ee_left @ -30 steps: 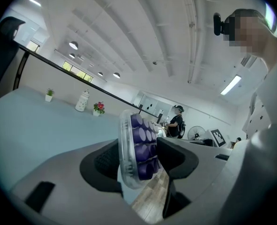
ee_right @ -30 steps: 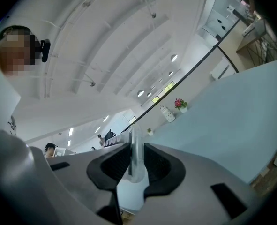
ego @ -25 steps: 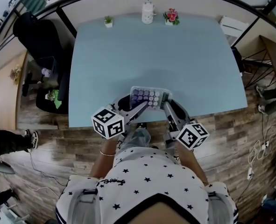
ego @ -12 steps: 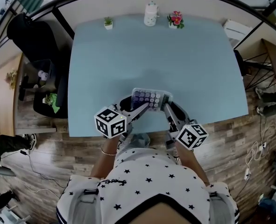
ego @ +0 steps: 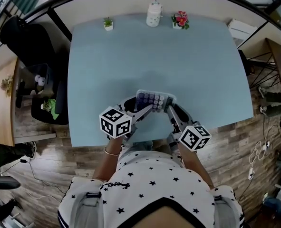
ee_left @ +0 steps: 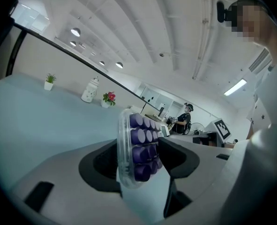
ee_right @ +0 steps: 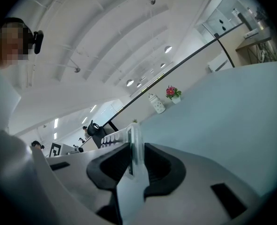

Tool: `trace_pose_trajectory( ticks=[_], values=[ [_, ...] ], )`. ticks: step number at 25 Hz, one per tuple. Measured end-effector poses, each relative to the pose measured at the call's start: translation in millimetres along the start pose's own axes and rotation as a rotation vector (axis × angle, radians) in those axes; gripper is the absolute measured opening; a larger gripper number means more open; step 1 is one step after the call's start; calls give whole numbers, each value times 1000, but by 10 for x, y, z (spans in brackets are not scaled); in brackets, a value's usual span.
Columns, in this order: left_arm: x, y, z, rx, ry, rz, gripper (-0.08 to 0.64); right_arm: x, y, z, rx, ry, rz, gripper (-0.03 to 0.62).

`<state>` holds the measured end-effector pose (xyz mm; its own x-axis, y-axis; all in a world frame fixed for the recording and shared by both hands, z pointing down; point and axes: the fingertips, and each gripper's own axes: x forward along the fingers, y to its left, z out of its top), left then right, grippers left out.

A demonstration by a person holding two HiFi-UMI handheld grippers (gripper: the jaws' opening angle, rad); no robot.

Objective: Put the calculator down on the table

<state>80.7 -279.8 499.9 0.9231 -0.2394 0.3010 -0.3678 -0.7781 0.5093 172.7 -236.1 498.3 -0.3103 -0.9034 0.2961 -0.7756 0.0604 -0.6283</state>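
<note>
Light-blue table (ego: 130, 56), near edge: the calculator (ego: 154, 100) is held low over it between both grippers; contact with the top cannot be confirmed. Its left end is pinched by the left gripper (ego: 145, 110), one pad on the purple keys (ee_left: 143, 144), the other on the clear back. These jaws have just been opening, with the calculator between them and the pads seen against it. Its right end is pinched on the thin edge by the right gripper (ego: 170, 110). Risks, as judged: if one side is let go before the case is laid flat, it can be pivoted on the other pinch and dropped on a corner; the thin right-hand hold can be slipped; set this close to the edge, it could be knocked to the floor when the grippers are pulled back.
</note>
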Motion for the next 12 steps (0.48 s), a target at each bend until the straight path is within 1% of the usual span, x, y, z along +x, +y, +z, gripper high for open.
trace_pose_trajectory(
  ticks=[5,12],
  values=[
    [82,52,-96,-26,17,-7,267,18,-99,-58,4,13,-32,89],
    [149,100,-222,-56,30,37,268,59,-226,-118,3,65,-24,87]
  ],
)
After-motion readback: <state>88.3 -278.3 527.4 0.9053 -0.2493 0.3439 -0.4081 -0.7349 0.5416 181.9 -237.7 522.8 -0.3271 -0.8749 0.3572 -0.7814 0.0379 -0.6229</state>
